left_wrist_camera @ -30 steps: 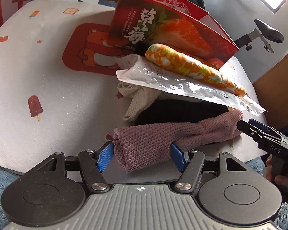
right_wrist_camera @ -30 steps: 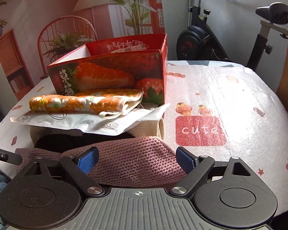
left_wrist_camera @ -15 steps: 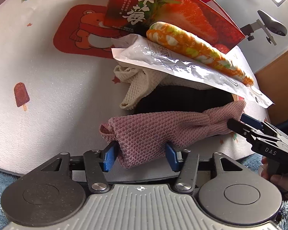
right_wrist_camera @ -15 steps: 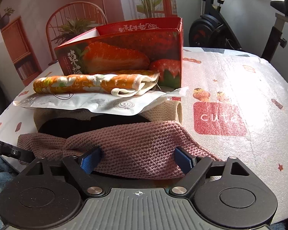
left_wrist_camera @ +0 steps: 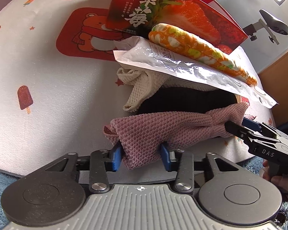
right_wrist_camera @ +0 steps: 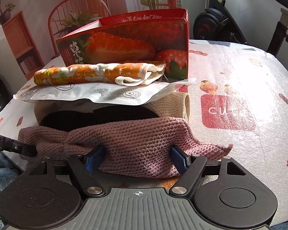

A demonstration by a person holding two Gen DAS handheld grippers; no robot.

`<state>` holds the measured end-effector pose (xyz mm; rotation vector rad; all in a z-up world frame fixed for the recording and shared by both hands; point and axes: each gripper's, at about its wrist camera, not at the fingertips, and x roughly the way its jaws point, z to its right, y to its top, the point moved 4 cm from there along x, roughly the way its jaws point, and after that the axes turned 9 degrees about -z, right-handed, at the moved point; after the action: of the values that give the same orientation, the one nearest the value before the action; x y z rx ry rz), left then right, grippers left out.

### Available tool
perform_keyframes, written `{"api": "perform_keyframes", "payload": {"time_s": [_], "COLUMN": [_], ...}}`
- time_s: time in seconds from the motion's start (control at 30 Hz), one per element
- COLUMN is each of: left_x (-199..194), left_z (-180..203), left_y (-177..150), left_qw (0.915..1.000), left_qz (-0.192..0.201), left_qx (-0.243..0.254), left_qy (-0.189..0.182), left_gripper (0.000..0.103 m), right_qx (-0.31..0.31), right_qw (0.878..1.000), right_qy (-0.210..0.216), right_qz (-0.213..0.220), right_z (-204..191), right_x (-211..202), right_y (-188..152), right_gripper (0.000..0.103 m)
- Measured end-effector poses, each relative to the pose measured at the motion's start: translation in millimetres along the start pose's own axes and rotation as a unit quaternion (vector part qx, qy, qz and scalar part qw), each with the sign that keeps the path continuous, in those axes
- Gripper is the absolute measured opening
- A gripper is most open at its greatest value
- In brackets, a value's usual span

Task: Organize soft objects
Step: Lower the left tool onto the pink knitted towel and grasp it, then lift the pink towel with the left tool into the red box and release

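A pink knitted cloth (left_wrist_camera: 169,126) lies along the near edge of the table, in front of a pile of a black cloth (left_wrist_camera: 184,100), a cream knitted cloth (left_wrist_camera: 142,88), a white plastic pouch (left_wrist_camera: 174,63) and an orange flowered roll (left_wrist_camera: 197,47). My left gripper (left_wrist_camera: 142,153) is shut on the cloth's left end. My right gripper (right_wrist_camera: 138,157) is closing on the cloth's (right_wrist_camera: 136,143) right end, its blue pads pressing in from both sides; it also shows in the left wrist view (left_wrist_camera: 240,126).
A red strawberry box (right_wrist_camera: 128,44) stands open behind the pile. The table has a white printed cover (right_wrist_camera: 240,88). A blue fluffy rug (left_wrist_camera: 2,174) lies below the table edge. An exercise bike (right_wrist_camera: 220,21) and a chair (right_wrist_camera: 76,9) stand beyond the table.
Both grippers have closed in on the pink cloth, the left one more tightly. The cloth has bunched up between the pads and lifted slightly at its ends.
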<state>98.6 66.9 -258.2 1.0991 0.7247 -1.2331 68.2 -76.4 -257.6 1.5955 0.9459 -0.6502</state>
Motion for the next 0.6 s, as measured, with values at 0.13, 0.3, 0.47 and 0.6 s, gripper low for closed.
{"api": "perform_keyframes", "payload": {"time_s": [0.13,0.3,0.47,0.6], "left_x": [-3.1,-10.4,-19.1,-23.0], "left_z": [2.0,3.6,6.0,5.0], "left_y": [0.8,0.3,1.5,1.6], "left_qw": [1.0000,0.9997,0.9991,0.9989], "left_qz": [0.004,0.020,0.039,0.044], "left_qx": [0.003,0.008,0.014,0.015], "left_qy": [-0.007,-0.011,-0.003,0.000], "left_gripper": [0.025,0.018,0.016,0.016], "right_qx": [-0.012,-0.032,-0.055,-0.062], "right_qw": [1.000,0.999,0.998,0.997], "right_qy": [-0.002,0.009,0.034,0.053], "right_qz": [0.001,-0.004,-0.002,0.002], "right_z": [-3.9,-11.0,-22.7,-28.9], "right_x": [-6.2,-14.1,-25.7,-35.7], "right_y": [1.2,0.5,2.4,4.6], "right_gripper": [0.047,0.023,0.015,0.014]}}
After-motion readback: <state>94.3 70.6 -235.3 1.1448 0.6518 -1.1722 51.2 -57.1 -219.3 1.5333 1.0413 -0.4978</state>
